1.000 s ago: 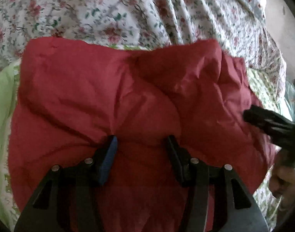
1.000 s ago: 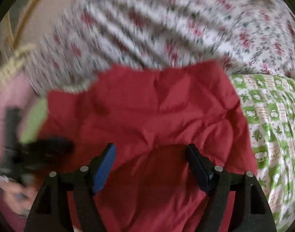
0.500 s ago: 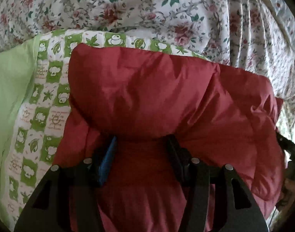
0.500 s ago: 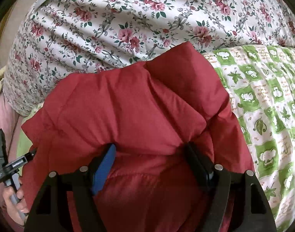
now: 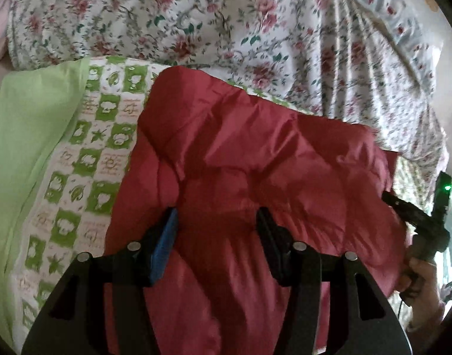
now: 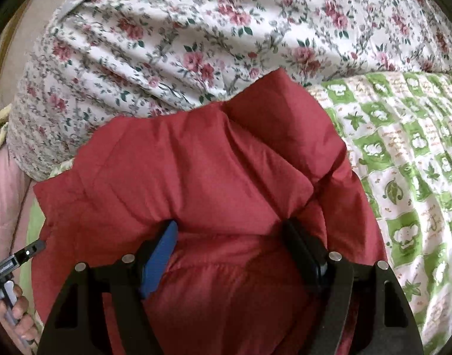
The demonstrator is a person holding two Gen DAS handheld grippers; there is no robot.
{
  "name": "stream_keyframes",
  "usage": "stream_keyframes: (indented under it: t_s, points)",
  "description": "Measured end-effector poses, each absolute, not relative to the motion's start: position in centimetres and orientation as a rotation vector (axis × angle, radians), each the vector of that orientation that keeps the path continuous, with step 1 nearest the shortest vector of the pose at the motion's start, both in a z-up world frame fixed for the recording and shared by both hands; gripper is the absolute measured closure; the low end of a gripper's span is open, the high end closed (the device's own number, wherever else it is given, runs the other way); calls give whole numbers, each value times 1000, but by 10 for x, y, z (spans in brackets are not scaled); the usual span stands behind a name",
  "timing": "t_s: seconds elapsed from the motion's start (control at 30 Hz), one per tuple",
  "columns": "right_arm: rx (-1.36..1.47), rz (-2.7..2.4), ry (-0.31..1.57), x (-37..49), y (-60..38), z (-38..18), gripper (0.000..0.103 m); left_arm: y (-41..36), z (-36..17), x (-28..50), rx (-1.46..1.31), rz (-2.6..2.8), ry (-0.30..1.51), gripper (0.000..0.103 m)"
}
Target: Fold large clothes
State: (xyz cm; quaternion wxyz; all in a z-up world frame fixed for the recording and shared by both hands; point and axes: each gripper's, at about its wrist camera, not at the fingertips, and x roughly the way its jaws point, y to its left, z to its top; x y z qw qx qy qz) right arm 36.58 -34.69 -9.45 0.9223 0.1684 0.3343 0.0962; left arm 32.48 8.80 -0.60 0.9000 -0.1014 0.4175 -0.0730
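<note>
A puffy dark red jacket (image 5: 255, 162) lies bunched on the bed, folded over itself. It also fills the middle of the right wrist view (image 6: 196, 171). My left gripper (image 5: 217, 219) has its jaws spread wide around a thick fold of the jacket, near its left side. My right gripper (image 6: 231, 230) also stands with its jaws wide around a thick fold, at the jacket's right side. The right gripper shows at the right edge of the left wrist view (image 5: 415, 216). The left gripper shows at the left edge of the right wrist view (image 6: 12, 263).
The jacket rests on a green-and-white patterned quilt (image 5: 86, 159), also in the right wrist view (image 6: 409, 159). A floral duvet (image 5: 226, 23) is heaped behind it (image 6: 226, 29). A plain light green cloth (image 5: 24, 136) lies at the left.
The jacket has been drawn back toward me and folded over, uncovering the quilt behind and beside it. Both grippers keep the same wide jaw spread around the fabric.
</note>
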Motion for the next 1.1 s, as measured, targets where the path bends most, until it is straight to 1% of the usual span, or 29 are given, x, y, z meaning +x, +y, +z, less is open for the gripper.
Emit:
stream_keyframes:
  t_s: [0.1, 0.57, 0.7, 0.83, 1.1]
  points:
    - [333, 212, 665, 348, -351, -85, 26, 96, 1, 311, -248, -179, 840, 43]
    - [339, 215, 672, 292, -375, -78, 24, 116, -10, 298, -286, -150, 854, 41]
    - [330, 202, 671, 285, -382, -77, 22, 121, -12, 299, -300, -141, 860, 37]
    - [336, 183, 679, 279, -393, -80, 21, 124, -15, 299, -298, -133, 865, 35]
    - [398, 199, 735, 283, -414, -98, 19, 139, -25, 303, -374, -165, 895, 24]
